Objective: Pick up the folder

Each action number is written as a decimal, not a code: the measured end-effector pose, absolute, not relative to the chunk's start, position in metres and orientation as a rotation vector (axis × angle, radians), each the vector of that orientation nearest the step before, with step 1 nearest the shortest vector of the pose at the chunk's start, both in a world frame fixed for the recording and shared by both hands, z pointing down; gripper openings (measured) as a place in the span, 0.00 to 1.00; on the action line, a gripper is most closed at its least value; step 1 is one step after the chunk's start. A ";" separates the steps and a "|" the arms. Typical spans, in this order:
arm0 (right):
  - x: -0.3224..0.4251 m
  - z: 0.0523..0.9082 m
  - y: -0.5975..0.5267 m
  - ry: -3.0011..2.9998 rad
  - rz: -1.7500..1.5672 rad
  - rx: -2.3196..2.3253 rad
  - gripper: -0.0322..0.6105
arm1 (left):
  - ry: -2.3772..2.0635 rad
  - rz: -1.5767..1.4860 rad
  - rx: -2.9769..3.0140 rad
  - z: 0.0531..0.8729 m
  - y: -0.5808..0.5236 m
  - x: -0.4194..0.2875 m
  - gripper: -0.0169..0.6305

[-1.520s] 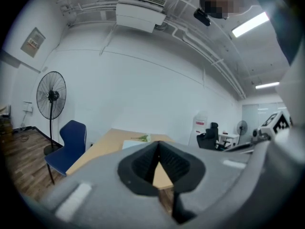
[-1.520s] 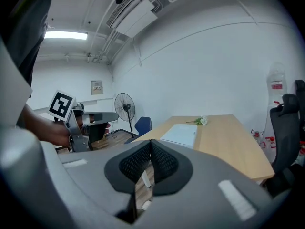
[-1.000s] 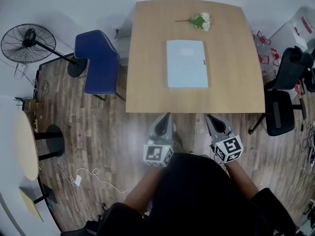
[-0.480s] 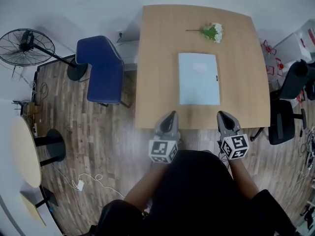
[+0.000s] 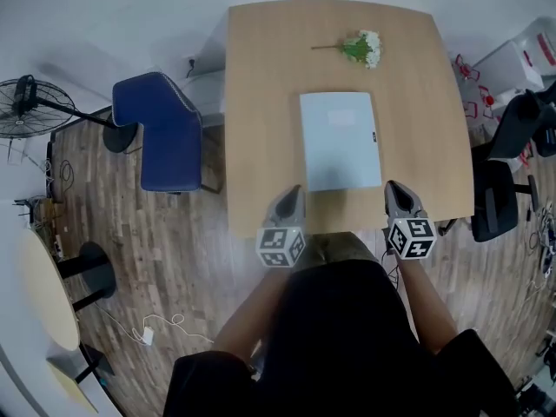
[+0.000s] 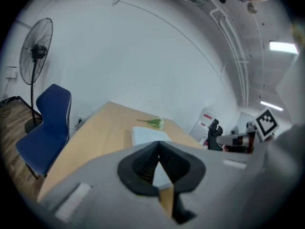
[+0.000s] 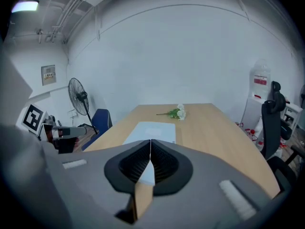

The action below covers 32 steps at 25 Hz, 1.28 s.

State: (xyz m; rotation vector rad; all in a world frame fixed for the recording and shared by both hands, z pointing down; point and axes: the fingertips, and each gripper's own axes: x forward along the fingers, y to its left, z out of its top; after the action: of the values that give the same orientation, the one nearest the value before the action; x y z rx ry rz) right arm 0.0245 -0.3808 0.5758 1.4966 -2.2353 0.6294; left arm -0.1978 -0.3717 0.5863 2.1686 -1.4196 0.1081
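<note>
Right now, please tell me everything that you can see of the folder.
The folder is a thin, pale blue rectangle, closed and lying flat on the wooden table, its long sides running away from the person. It looks like plastic or card. A paler patch shows near its far end and a small dark mark on its right edge. Only the table touches it; the flowers lie apart beyond it.

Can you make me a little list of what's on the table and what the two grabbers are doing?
table: light wood
folder: pale blue, lying flat mid-table
flowers: small white bunch beyond the folder, apart from it
left gripper: shut, empty, by the folder's near left corner
right gripper: shut, empty, by its near right corner
folder lifted: not yet
</note>
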 end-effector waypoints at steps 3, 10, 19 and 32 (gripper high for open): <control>0.035 0.600 -0.404 -2.252 0.645 1.471 0.05 | -1.402 0.158 2.149 0.612 -0.393 -0.189 0.03; 0.058 0.675 -0.434 -2.193 0.775 1.301 0.11 | -1.369 0.279 2.058 0.672 -0.421 -0.174 0.14; 0.066 0.741 -0.459 -2.161 1.104 1.146 0.57 | -1.203 0.236 1.928 0.731 -0.440 -0.152 0.51; 0.039 0.788 -0.470 -2.149 1.331 0.885 0.68 | -1.023 0.192 1.737 0.780 -0.448 -0.133 0.59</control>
State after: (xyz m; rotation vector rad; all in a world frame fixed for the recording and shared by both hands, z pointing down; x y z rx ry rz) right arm 0.0394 -0.4700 0.7882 0.8852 -2.1494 1.3310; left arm -0.1333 -0.4481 0.7798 1.7374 -1.0229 0.1918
